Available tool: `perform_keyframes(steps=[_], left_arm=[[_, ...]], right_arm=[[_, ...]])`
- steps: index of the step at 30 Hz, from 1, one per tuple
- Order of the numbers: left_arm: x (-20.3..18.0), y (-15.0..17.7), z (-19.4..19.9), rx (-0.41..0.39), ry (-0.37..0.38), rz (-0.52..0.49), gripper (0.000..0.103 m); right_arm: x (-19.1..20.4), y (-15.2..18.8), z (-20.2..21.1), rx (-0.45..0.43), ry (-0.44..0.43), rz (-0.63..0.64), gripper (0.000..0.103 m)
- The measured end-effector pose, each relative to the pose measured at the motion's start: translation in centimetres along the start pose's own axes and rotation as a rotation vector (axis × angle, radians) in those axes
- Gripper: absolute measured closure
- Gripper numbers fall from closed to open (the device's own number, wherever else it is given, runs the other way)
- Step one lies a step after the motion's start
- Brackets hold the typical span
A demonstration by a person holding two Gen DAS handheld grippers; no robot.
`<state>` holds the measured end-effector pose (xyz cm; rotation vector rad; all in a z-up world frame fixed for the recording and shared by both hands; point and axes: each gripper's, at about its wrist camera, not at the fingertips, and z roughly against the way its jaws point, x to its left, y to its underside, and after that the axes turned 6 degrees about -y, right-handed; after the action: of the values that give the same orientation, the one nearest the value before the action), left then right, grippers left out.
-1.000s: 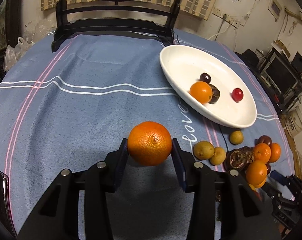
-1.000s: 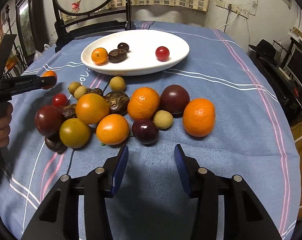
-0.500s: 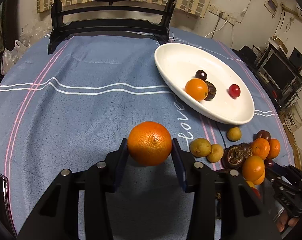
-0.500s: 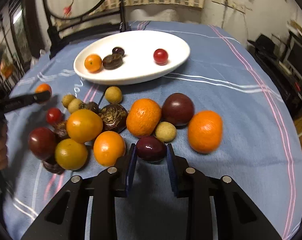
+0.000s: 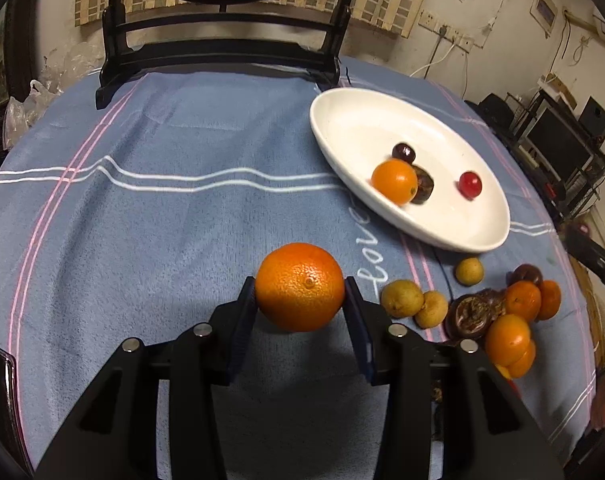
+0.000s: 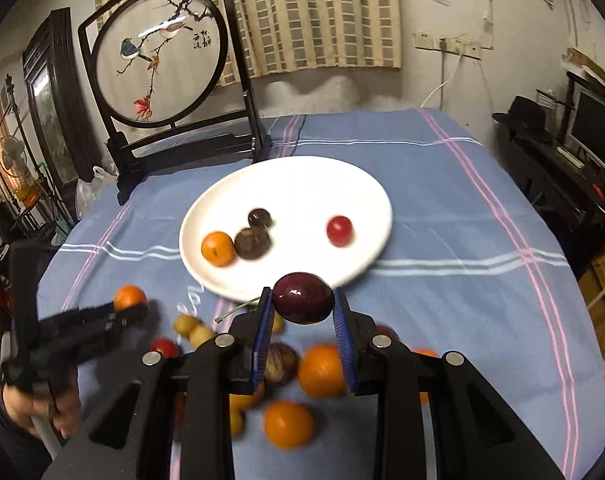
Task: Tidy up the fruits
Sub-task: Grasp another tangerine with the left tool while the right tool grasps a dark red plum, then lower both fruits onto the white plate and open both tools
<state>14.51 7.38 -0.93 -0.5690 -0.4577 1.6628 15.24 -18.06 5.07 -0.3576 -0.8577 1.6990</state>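
Left gripper [image 5: 300, 300]: black two-finger tool with blue pads, closed on a large round orange [image 5: 300, 286]; both pads touch the fruit's sides. The orange is clear of the cloth, near the script lettering, well short of the dish.
Right gripper [image 6: 302, 312]: same type, fingers closed on a dark purple oval plum [image 6: 302, 297]. The plum is held above the near rim of the dish.
Dish: white oval ceramic plate [image 6: 302, 176] on the blue striped tablecloth [image 5: 162, 220], towards the far right of the table in the left wrist view.
Dish contents: one small orange citrus [image 6: 217, 248] touching a brown wrinkled fruit [image 6: 252, 243]; one small dark round fruit [image 6: 259, 216] just behind them; one red cherry-like fruit [image 6: 339, 230], apart from the others.
Loose fruit: a cluster on the cloth near the dish, including small yellow-green round fruits [image 5: 401, 298], a brown wrinkled husk [image 5: 468, 316] and several oranges [image 5: 507, 339]. In the right wrist view this cluster is blurred below the gripper.
Background: a black wooden stand with a round painted panel [image 6: 158, 56] at the far edge of the table.
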Motion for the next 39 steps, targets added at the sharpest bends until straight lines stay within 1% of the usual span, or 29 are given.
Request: perform_keyframes(steps=[3,5,7,9,12,14,15,16,17,18,21,24,26,29,33,36,39], left_arm=[[-0.5,-1.6,0.7,-0.006,0.023,0.002,0.061],[-1.4,-3.5,1.1,-0.023,0.013,-0.015,0.061],[-2.3,-5.5,0.9,-0.036,0.019,-0.016,0.061],[-3.1,-7.4,0.0,-0.028,0.031,-0.004,0.061],[-4.4,-9.5,-2.1,-0.01,0.047,0.013,0.06],[-5.2,-10.2,-3.6,-0.002,0.03,0.022,0.058],[-5.9,-10.4,-4.4,0.005,0.024,0.012,0.054],[-6.3,-10.5,-5.0,0.012,0.023,0.002,0.051],[-6.7,-10.4,-5.5,0.019,0.016,-0.002,0.044],[-6.8,-10.3,-5.5,0.013,0.012,0.009,0.038],[-5.9,-9.7,-4.5,-0.026,0.018,0.065,0.029],[-5.5,-8.8,-2.9,-0.057,-0.018,0.034,0.027],[-5.0,-8.1,-2.0,-0.072,-0.035,0.032,0.024],[-4.1,-7.0,-1.3,-0.062,-0.053,0.036,0.023],[-3.3,-4.7,-0.7,-0.039,-0.077,0.028,0.023],[-2.8,-3.1,-0.4,-0.018,-0.077,0.015,0.023],[-2.5,-1.9,0.5,-0.023,-0.065,0.0,0.022]], right_arm=[[0.7,-1.3,-1.4,0.002,-0.011,0.014,0.073],[0.8,-1.8,-2.0,-0.002,-0.01,0.018,0.073],[0.5,-2.0,-2.7,-0.016,0.004,0.01,0.073],[-0.4,-2.0,-3.8,-0.012,0.019,-0.022,0.073],[-1.8,-1.9,-5.9,0.03,0.02,-0.069,0.072],[-2.7,-1.7,-7.0,0.062,-0.001,-0.094,0.072],[-3.0,-1.6,-7.1,0.061,-0.003,-0.106,0.07],[-3.4,-1.4,-7.3,0.06,0.012,-0.125,0.054],[-3.7,-1.2,-7.3,0.057,0.033,-0.138,0.042],[-4.0,-1.1,-7.1,0.046,0.05,-0.153,0.035],[-4.4,-0.8,-6.9,0.055,0.033,-0.168,0.035],[-4.3,-0.5,-6.2,0.049,0.02,-0.18,0.035],[-4.0,-0.4,-5.6,0.043,0.019,-0.169,0.035],[-3.5,-0.2,-5.0,0.034,0.022,-0.152,0.035],[-3.0,0.5,-3.9,0.013,0.033,-0.124,0.034],[-2.8,1.3,-3.4,0.014,0.037,-0.112,0.033],[-2.6,2.7,-2.7,0.012,0.049,-0.104,0.033]])
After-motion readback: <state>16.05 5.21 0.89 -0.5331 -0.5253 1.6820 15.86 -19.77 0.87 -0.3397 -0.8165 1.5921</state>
